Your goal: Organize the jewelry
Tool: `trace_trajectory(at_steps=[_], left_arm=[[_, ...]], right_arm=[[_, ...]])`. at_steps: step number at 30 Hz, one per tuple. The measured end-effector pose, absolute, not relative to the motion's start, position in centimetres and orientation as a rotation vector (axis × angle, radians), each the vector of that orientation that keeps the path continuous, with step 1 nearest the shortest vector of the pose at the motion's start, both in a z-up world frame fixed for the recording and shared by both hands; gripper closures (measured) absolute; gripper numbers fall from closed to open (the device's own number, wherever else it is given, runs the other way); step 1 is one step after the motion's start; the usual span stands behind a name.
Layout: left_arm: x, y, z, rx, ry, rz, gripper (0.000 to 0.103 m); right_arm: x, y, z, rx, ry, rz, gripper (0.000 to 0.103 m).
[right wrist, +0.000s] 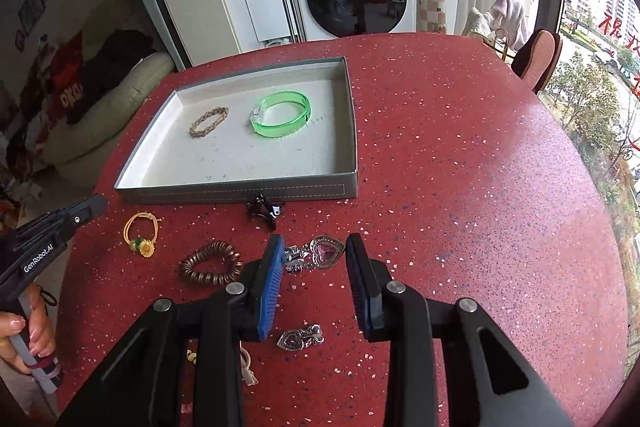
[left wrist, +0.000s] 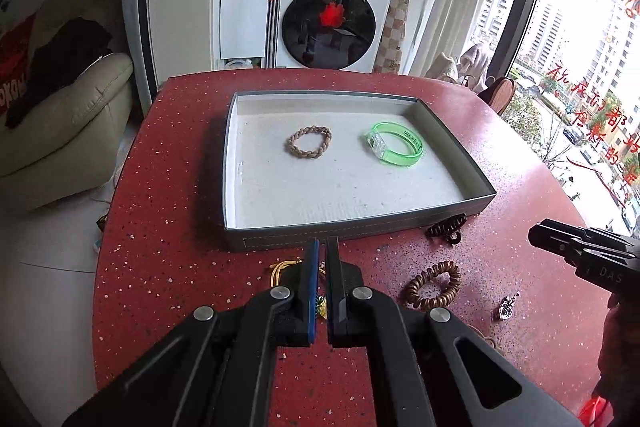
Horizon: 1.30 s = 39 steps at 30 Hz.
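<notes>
A grey tray (left wrist: 280, 241) (right wrist: 240, 193) with a white floor holds a braided tan bracelet (left wrist: 309, 143) (right wrist: 209, 121) and a green bangle (left wrist: 396, 159) (right wrist: 276, 131). In front of it on the red table lie a black hair claw (left wrist: 446, 227) (right wrist: 264, 211), a brown spiral hair tie (left wrist: 412, 293) (right wrist: 188, 267), a yellow cord bracelet with a sunflower (left wrist: 280, 267) (right wrist: 146, 247) and two silver heart pendants (right wrist: 320, 253) (right wrist: 300, 337). My left gripper (left wrist: 322, 247) (right wrist: 96, 205) is shut and holds nothing, above the yellow bracelet. My right gripper (right wrist: 315, 241) (left wrist: 534, 237) is open above one pendant, not touching it.
The red speckled table (right wrist: 460, 187) curves off to the right towards a window. A washing machine (left wrist: 328, 23) stands beyond the far edge, a pale sofa (left wrist: 68, 131) to the left and a chair back (right wrist: 540, 59) at the far right. A hand (right wrist: 24, 335) holds the left gripper's handle.
</notes>
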State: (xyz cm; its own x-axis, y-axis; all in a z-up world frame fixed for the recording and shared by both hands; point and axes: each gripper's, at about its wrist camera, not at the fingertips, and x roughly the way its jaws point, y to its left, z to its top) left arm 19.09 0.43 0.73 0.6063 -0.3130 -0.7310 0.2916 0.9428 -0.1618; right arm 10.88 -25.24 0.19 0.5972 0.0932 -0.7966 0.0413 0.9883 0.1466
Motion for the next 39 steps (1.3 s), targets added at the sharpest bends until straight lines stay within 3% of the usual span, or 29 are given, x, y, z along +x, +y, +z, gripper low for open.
trace_trajectory(at_steps=[7, 8, 9, 10, 19, 24, 26, 27, 28, 39], left_arm=[[19.4, 0.6, -2.2, -0.06, 0.933, -0.239, 0.081], [19.4, 0.6, -2.6, -0.059, 0.943, -0.234, 0.069], [19.3, 0.5, -2.9, -0.052, 0.946, -0.228, 0.05], [19.3, 0.5, -3.1, -0.042, 0.949, -0.214, 0.0], [19.8, -0.7, -5.0, 0.046, 0.956, -0.154, 0.001], [19.7, -1.7, -6.1, 0.089, 0.988, -0.186, 0.03], [19.3, -2.0, -5.9, 0.107, 0.967, -0.214, 0.068], [19.2, -1.9, -5.9, 0.11, 0.964, -0.218, 0.068], [19.2, -1.8, -5.8, 0.091, 0.962, -0.23, 0.074], [18.8, 0.2, -2.0, -0.015, 0.887, -0.288, 0.074]], right_arm=[[10.7, -24.3, -0.2, 0.164, 0.941, 0.068, 0.069], [10.6, -24.1, -0.4, 0.167, 0.943, 0.073, 0.069], [10.5, -24.1, -0.5, 0.17, 0.945, 0.077, 0.069], [10.4, -24.0, -0.5, 0.171, 0.946, 0.079, 0.069], [10.0, -24.5, -0.6, 0.198, 0.942, 0.082, 0.069], [9.8, -24.4, -0.8, 0.201, 0.946, 0.084, 0.069], [9.8, -24.4, -0.8, 0.201, 0.946, 0.084, 0.069], [9.8, -24.4, -0.8, 0.2, 0.945, 0.085, 0.069], [9.7, -24.3, -0.7, 0.199, 0.944, 0.085, 0.069], [10.6, -24.0, 0.7, 0.207, 0.914, 0.111, 0.069]])
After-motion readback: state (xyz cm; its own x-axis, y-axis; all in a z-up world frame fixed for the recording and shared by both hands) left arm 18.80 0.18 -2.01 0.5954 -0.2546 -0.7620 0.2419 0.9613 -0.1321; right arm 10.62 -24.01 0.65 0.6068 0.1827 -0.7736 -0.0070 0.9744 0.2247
